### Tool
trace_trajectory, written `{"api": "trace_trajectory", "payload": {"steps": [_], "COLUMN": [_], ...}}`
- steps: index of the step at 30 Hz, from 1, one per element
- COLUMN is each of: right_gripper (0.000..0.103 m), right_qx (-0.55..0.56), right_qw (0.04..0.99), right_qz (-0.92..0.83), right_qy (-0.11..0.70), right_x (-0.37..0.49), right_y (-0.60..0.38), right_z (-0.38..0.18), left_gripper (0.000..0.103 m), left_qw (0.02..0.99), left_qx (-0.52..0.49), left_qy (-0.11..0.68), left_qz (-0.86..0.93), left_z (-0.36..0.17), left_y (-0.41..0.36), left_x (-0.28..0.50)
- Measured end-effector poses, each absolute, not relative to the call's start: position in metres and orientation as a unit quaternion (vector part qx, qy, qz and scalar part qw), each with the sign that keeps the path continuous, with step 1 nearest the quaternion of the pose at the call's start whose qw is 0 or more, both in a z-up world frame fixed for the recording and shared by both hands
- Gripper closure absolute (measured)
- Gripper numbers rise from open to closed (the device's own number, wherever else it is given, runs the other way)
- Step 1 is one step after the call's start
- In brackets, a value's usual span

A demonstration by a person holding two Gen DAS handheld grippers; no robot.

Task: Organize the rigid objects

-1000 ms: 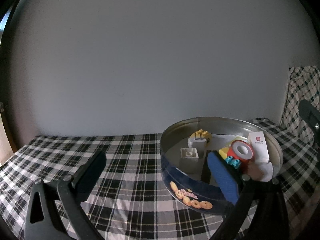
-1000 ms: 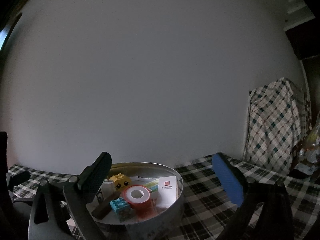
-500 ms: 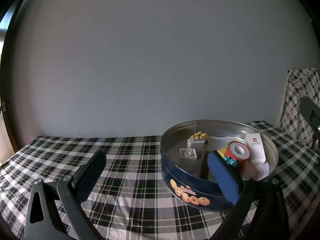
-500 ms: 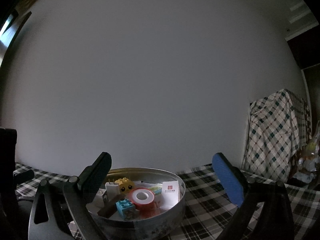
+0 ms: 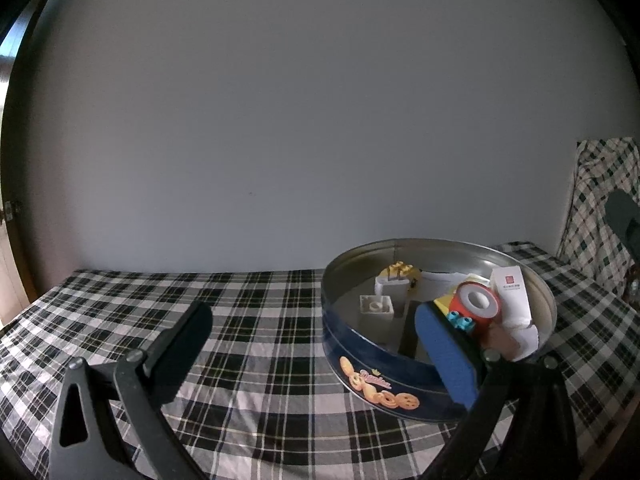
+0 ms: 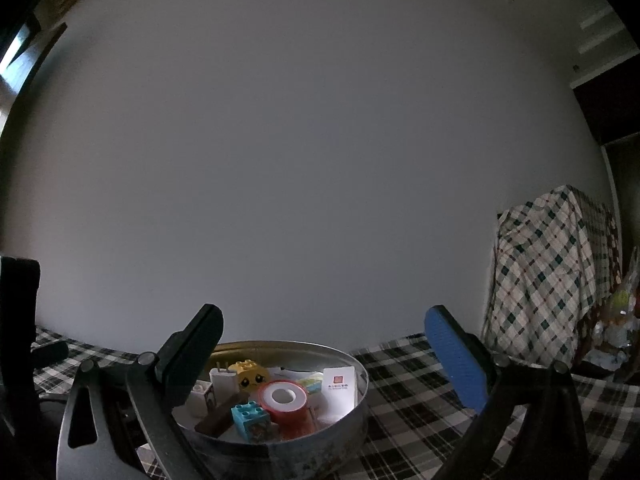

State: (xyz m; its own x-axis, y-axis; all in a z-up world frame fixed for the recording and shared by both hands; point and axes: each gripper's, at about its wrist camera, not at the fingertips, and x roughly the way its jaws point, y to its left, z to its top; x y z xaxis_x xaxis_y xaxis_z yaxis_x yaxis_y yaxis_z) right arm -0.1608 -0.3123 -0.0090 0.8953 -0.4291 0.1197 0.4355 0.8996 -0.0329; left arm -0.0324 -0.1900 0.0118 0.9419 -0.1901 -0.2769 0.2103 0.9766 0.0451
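Observation:
A round blue cookie tin (image 5: 372, 380) stands on the checked tablecloth (image 5: 256, 320). Inside it lie a red tape roll (image 5: 476, 307), a yellow brick (image 5: 400, 270), white blocks (image 5: 376, 308), a white card box (image 5: 514, 292) and a turquoise brick (image 5: 460, 320). My left gripper (image 5: 316, 360) is open, its blue finger over the tin's near right side and nothing between the fingers. In the right wrist view the tin (image 6: 320, 436) sits low, with the tape roll (image 6: 282, 398), turquoise brick (image 6: 252, 420) and yellow brick (image 6: 250, 374) showing. My right gripper (image 6: 332, 360) is open and raised above it.
A plain grey wall (image 5: 280, 120) stands behind the table. A checked cloth (image 6: 552, 280) hangs over something at the right. The right gripper's finger (image 5: 624, 216) shows at the left wrist view's right edge. Bare tablecloth (image 5: 120, 300) lies left of the tin.
The right gripper has tilted and risen, so the tin sank lower in its view. The left gripper drew back slightly; the tin looks a little farther. Both stayed open.

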Motion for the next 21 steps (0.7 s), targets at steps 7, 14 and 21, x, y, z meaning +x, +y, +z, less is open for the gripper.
{"api": "trace_trajectory", "payload": {"steps": [7, 14, 21], "right_gripper": [0.001, 0.001, 0.001], "right_qx": [-0.03, -0.03, -0.031], "right_qw": [0.973, 0.974, 0.975], "right_qz": [-0.222, -0.219, -0.216], "right_qy": [-0.054, -0.051, -0.051], "right_x": [-0.1618, -0.1615, -0.1596], "right_y": [-0.3127, -0.3133, -0.3151], "right_z": [-0.0087, -0.0083, -0.0085], "left_gripper": [0.0, 0.0, 0.0], "left_qw": [0.983, 0.983, 0.983], "left_qx": [0.034, 0.034, 0.033], "left_qy": [0.144, 0.148, 0.152], "left_qz": [-0.104, -0.104, -0.102], "left_z": [0.0103, 0.0099, 0.0092], "left_y": [-0.1904, -0.1915, -0.1908], "left_x": [-0.0311, -0.0315, -0.0297]}}
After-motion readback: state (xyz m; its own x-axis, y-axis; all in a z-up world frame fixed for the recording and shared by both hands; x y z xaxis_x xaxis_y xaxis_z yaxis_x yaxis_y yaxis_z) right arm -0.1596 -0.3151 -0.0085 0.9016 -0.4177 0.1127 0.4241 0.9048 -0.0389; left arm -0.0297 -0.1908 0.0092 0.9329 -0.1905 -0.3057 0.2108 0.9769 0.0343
